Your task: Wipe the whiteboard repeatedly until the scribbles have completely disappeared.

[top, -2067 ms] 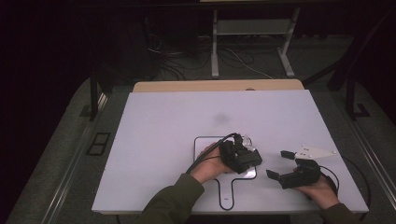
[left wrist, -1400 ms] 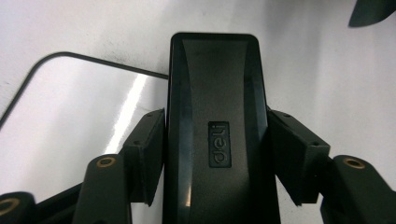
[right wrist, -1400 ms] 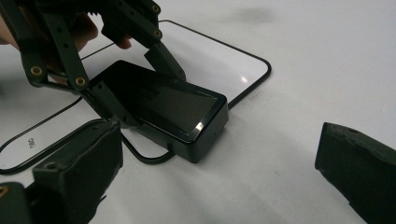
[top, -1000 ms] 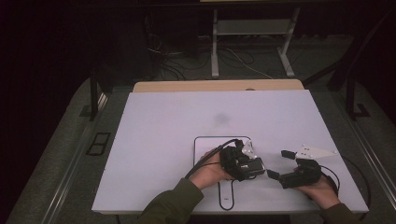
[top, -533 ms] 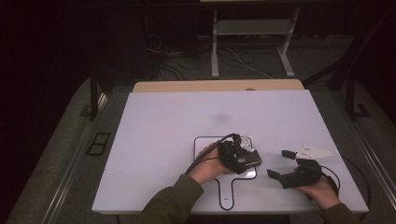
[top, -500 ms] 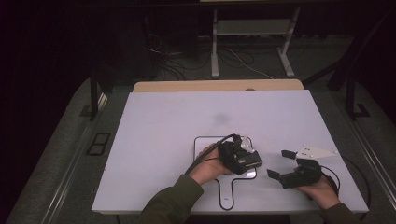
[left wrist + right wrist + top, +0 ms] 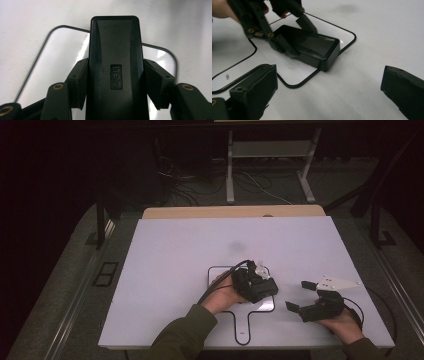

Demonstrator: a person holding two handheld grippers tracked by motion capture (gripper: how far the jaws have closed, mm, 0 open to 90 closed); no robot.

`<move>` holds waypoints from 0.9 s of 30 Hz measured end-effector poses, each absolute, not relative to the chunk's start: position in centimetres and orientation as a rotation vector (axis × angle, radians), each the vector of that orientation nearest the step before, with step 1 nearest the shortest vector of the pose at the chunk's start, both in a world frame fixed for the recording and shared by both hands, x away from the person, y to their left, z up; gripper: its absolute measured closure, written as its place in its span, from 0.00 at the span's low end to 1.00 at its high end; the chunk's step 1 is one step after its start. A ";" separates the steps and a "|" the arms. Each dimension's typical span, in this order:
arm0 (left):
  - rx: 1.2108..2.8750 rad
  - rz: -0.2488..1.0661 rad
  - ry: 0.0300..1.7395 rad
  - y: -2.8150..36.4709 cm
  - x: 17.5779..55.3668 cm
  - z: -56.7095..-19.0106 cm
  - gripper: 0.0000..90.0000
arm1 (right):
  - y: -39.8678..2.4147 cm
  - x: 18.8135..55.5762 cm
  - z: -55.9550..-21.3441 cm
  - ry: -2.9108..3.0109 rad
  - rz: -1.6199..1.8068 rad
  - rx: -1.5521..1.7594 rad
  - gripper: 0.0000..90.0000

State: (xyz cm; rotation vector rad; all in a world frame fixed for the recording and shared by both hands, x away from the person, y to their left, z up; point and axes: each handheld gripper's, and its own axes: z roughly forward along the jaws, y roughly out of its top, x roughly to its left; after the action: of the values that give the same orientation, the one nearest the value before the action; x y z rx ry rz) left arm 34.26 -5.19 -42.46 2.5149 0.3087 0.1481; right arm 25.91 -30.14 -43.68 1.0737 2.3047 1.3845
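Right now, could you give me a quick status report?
Left gripper shut on black box, inside the outline. Right gripper open, empty. Nothing in the way.

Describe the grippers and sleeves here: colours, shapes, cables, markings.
Both grippers are black two-jaw units. The left gripper has blocky black pads on linkage arms with brass-coloured pivot pins, and a black cable trails from it. The right gripper has chunky black jaws, a grey three-cornered plate on top and a dark cable. Sleeves are olive green.

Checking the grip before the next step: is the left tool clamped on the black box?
Yes, in the left gripper view both pads of the left tool press the sides of the black box.
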 end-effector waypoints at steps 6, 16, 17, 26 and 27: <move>2.525 0.191 0.314 -4.9 36.3 -42.4 0.45 | -30.1 25.9 -43.7 2.308 1.376 1.064 0.00; 2.472 0.134 0.398 -4.4 37.0 -42.4 0.45 | -30.2 26.0 -43.7 2.312 1.377 1.069 0.00; 2.446 0.135 0.406 -4.4 37.0 -42.4 0.45 | -30.2 25.9 -43.7 2.313 1.377 1.069 0.00; 2.447 0.131 0.414 -3.0 38.1 -40.4 0.45 | -30.1 25.9 -43.7 2.316 1.377 1.069 0.00; 2.438 0.132 0.429 -2.9 38.3 -40.2 0.45 | -30.1 25.9 -43.7 2.315 1.378 1.068 0.00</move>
State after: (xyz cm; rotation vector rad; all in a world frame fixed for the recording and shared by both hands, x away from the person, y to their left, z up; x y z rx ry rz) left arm 38.31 -2.93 -40.21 2.4382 0.4294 0.1317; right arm 25.92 -30.11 -43.72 1.0681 2.3152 1.3775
